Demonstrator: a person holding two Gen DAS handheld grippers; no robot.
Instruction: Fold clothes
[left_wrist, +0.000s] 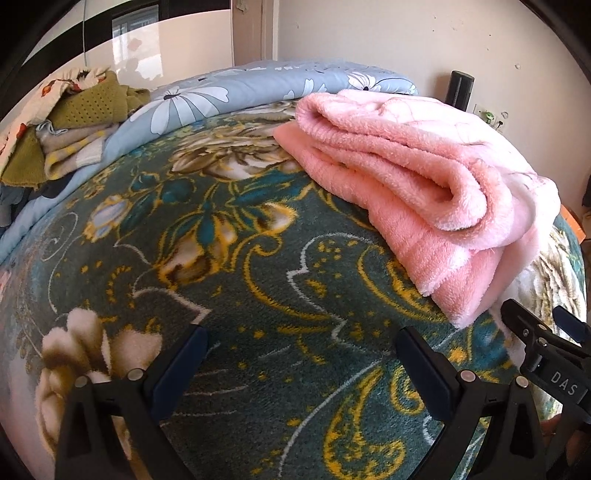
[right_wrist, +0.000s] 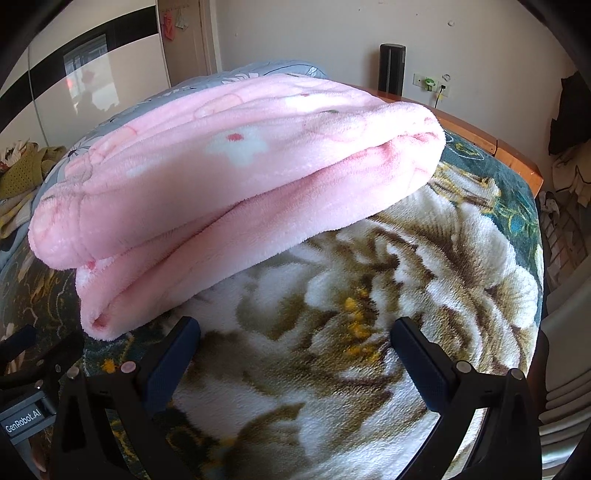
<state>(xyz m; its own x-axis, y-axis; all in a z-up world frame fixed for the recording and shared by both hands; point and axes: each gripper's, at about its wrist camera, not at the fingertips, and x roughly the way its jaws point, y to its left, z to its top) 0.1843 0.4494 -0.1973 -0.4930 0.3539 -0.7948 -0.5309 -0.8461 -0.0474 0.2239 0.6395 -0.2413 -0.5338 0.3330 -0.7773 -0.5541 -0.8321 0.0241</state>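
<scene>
The folded pink fleece garment (left_wrist: 413, 177) lies on the floral bed blanket (left_wrist: 258, 277), upper right of the left view. The left gripper (left_wrist: 301, 363) and right gripper (right_wrist: 295, 354) hover with jaws spread, seemingly touching nothing.

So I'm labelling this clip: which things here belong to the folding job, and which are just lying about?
Part of the job:
pink fleece garment, already folded
left tool, open
right tool, open

Lying about:
floral blanket
blue flowered quilt
heap of clothes
black speaker
</scene>
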